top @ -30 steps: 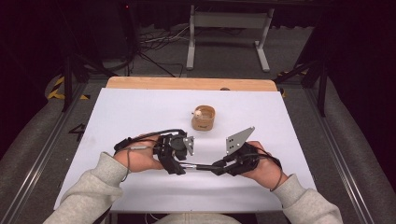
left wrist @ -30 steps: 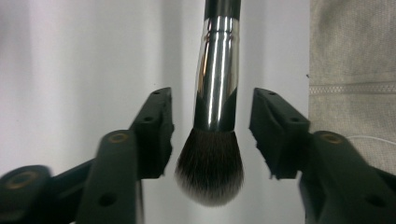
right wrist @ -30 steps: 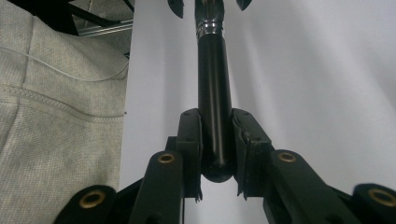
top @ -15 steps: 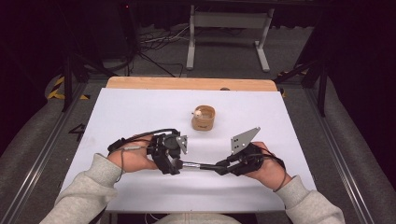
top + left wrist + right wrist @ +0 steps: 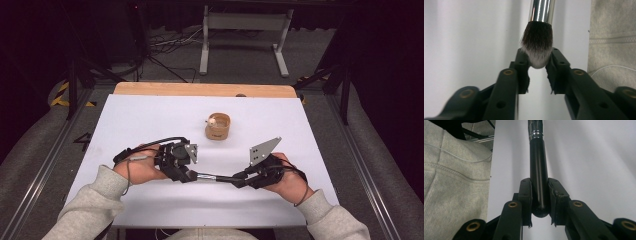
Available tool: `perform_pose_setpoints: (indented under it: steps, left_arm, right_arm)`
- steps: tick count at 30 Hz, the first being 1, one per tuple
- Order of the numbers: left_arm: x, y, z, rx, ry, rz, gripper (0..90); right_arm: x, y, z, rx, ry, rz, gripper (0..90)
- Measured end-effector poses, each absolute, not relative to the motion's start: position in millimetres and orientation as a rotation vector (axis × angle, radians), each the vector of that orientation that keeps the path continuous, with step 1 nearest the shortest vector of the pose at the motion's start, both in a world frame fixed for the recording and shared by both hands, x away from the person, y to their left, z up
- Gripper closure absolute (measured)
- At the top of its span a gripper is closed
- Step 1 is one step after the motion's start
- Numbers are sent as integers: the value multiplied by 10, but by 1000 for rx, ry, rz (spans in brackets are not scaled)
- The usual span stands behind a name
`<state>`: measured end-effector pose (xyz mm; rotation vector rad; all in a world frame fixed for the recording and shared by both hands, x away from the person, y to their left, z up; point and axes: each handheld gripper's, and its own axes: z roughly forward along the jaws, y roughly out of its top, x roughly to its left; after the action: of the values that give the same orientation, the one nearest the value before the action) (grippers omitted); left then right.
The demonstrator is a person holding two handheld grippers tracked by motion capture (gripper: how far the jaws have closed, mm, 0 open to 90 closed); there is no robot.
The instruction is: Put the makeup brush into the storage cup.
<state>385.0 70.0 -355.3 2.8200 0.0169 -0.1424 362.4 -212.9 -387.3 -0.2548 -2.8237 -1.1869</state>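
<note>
1. Since the earlier frames the hands have hardly shifted on the table point(image 5: 150, 120). The left gripper point(image 5: 192, 175) has just been closing its jaws, with the brush point(image 5: 215, 177) bristles between them.
2. In the left gripper point(image 5: 537, 75) view the jaws now stand narrow, their pads touching both sides of the dark, white-tipped bristle head point(image 5: 537, 47), so they are clamped on the brush's soft end. The chrome ferrule point(image 5: 542, 11) runs up and away from the jaws.
3. In the right gripper point(image 5: 539, 202) view the jaws are pressed tight on the black handle point(image 5: 538, 170), whose rounded butt sits just between the pads.
4. In the high view the brush lies level between the two grippers, just above the white table near its front edge, bristles to the left gripper and handle to the right gripper point(image 5: 242, 179).
5. The small wooden cup point(image 5: 218, 126) stands farther back, well apart from both grippers.
6. A grey sleeve point(image 5: 451, 185) shows beside the right gripper's jaws.
</note>
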Motion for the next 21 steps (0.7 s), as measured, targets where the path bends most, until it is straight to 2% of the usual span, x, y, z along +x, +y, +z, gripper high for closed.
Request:
perform_pose_setpoints:
  steps: [4,11,15,21]
  left_arm:
    - [3846,707,-3535,2815,8,-139,810]
    - [3838,707,-3504,2803,0,-122,834]
    - [3827,697,-3517,2814,0,-111,839]
    - [3826,672,-3525,2824,1,-118,841]
  right_arm:
    - [3639,-2138,-3901,-260,-2810,-1196,741]
    - [3657,-2147,-3912,-262,-2817,-1187,729]
    - [3663,-2143,-3930,-272,-2828,-1171,626]
    - [3639,-2116,-3881,-276,-2852,-1169,544]
